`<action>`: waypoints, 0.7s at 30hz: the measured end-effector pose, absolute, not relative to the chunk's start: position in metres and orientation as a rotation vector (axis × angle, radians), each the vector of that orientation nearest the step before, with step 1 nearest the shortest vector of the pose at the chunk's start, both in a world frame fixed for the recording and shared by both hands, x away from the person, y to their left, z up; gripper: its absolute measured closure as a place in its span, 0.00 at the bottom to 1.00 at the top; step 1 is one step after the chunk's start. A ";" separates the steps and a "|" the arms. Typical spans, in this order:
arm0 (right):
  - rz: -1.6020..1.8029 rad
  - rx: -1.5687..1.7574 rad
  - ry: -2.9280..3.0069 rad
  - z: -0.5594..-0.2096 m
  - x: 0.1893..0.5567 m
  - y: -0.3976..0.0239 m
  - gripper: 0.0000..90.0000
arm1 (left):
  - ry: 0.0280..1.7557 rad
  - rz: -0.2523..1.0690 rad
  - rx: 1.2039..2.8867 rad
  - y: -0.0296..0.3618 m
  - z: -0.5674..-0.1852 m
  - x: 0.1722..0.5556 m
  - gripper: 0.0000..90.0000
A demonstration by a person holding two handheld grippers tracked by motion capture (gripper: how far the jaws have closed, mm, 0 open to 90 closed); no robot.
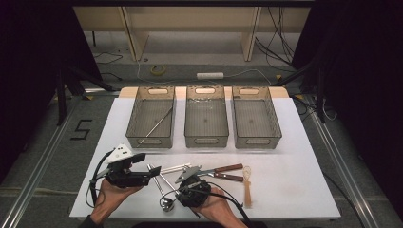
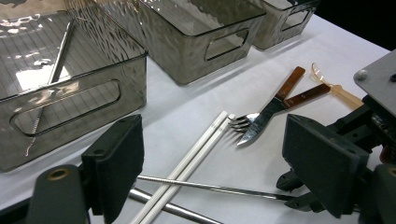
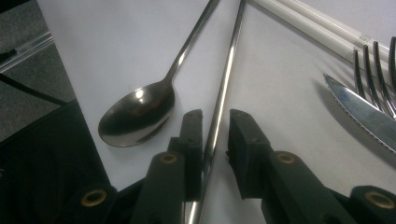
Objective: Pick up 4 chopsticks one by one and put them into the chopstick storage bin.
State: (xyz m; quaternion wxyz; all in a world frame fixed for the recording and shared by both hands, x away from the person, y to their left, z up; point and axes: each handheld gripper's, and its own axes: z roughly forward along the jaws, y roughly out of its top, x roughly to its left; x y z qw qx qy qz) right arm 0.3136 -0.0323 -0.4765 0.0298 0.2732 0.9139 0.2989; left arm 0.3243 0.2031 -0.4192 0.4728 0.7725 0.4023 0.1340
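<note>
1. The left bin (image 1: 151,117), where one metal chopstick (image 1: 157,122) already lies, is judged the likely goal; the wrong bin could be chosen.
2. The left gripper (image 1: 151,175) is seen spread wide with nothing between its jaws, near the right gripper (image 1: 186,186); a collision could be caused.
3. The steel chopstick (image 3: 223,88) lies on the table (image 1: 294,190) between the right gripper's narrowed jaws, a gap remaining on one side; if clamped off-centre, it could slip or roll away.
4. The spoon (image 3: 135,112) beside it could be nudged.
</note>
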 end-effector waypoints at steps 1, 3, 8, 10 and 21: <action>0.917 0.844 2.817 -0.477 0.313 -0.032 0.85 | 0.984 0.328 1.889 0.203 -0.419 0.324 0.23; 0.910 0.839 2.815 -0.477 0.313 -0.031 0.86 | 0.983 0.328 1.889 0.203 -0.419 0.324 0.22; 0.898 0.826 2.817 -0.479 0.314 -0.030 0.89 | 0.979 0.332 1.896 0.203 -0.419 0.323 0.22; 0.898 0.824 2.818 -0.479 0.314 -0.030 0.89 | 0.979 0.333 1.895 0.203 -0.419 0.323 0.22; 0.879 0.829 2.806 -0.479 0.315 -0.028 0.94 | 0.975 0.337 1.897 0.202 -0.419 0.322 0.22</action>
